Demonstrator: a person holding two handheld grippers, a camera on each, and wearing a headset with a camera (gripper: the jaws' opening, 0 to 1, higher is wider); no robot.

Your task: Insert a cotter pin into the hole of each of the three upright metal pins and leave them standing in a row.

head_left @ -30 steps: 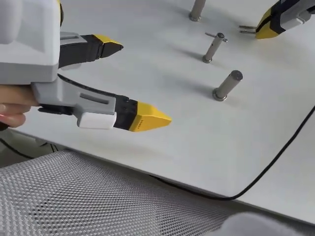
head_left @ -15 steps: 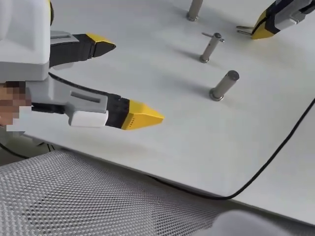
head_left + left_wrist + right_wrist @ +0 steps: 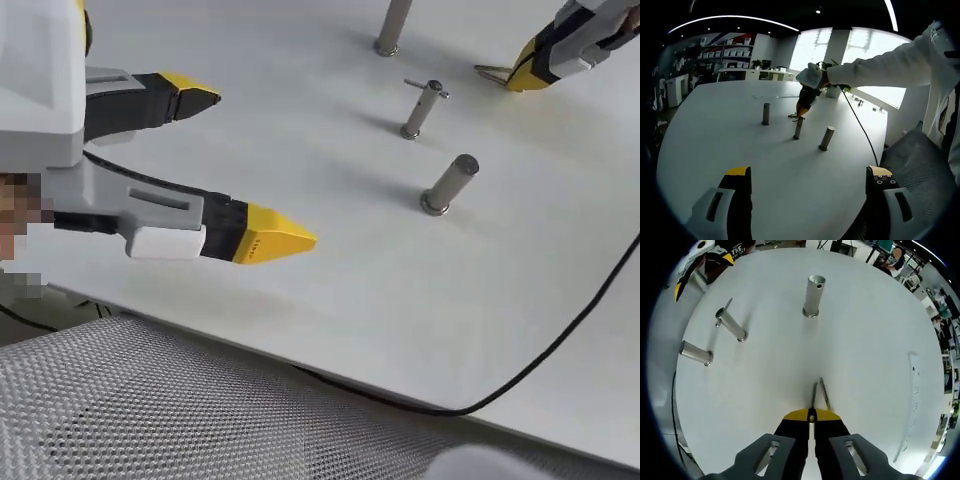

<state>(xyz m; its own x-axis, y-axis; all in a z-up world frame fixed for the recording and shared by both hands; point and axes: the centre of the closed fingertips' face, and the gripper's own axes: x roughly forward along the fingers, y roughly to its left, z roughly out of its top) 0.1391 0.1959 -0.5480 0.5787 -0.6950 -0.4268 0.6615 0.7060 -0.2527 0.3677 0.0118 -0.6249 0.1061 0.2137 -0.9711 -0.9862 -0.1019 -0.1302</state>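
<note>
Between jaws of the right gripper [image 3: 811,416] a cotter pin [image 3: 824,392] juts forward.

1. Right gripper [image 3: 811,416], bottom centre: jaws closed on a cotter pin [image 3: 818,392], legs pointing up the frame.
2. White table [image 3: 880,340] carries the upper-centre metal pin [image 3: 813,294], middle metal pin [image 3: 732,325] and leftmost metal pin [image 3: 695,352].
3. A second cotter pin [image 3: 727,304] passes through the middle metal pin's top.
</note>
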